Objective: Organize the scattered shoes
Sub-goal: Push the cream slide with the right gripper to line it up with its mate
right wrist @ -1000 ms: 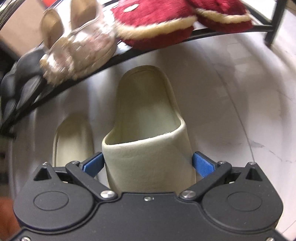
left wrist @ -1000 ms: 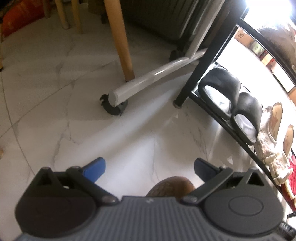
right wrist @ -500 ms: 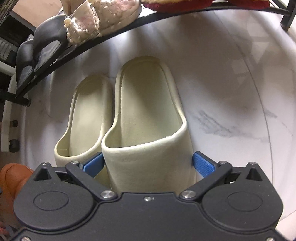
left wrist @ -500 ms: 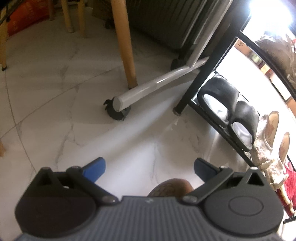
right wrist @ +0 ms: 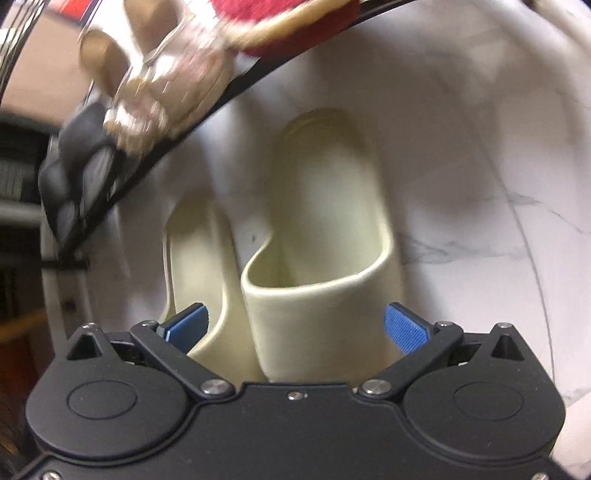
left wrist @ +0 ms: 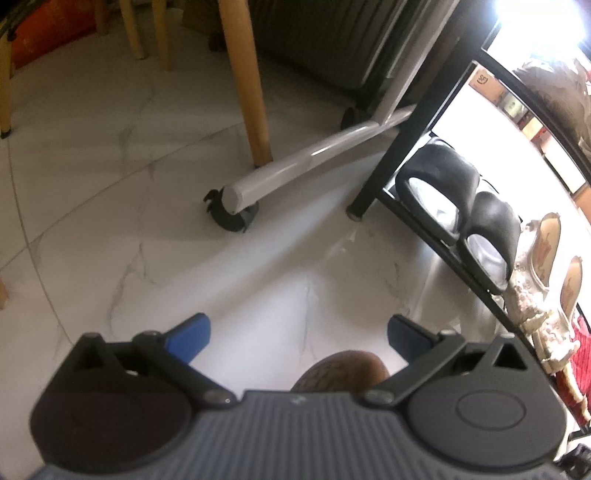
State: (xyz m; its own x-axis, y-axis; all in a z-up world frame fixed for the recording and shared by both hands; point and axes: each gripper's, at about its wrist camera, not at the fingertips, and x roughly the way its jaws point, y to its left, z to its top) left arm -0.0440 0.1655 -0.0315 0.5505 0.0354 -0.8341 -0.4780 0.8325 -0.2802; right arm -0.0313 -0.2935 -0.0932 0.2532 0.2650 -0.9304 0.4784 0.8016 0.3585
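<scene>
- Left wrist view: the left gripper [left wrist: 297, 334] hangs wide apart over the marble floor [left wrist: 155, 258], gripping nothing; a brown rounded shoe toe [left wrist: 341, 371] shows just below and between its blue pads, most of it hidden behind the gripper body.
- In that view the black shoe rack [left wrist: 384, 173] stands to the right, with a pair of black slippers [left wrist: 461, 206] on its low shelf and beaded sandals [left wrist: 543, 273] beside them; the far right is blown out by glare and hard to read.
- Right wrist view: the right gripper [right wrist: 295, 326] is spread wide, its pads either side of the right-hand cream slide [right wrist: 325, 236], which looks tilted; whether the pads touch it I cannot tell.
- The second cream slide [right wrist: 199, 254] lies on the floor just left of it, in front of the rack.
- To do this step well, I would set the slide flat and parallel to its mate, toes level, before pulling clear.
- The rack's shoes, including red slippers [right wrist: 280, 22], are motion-blurred, and both slides' toes are cut off by the gripper body.
</scene>
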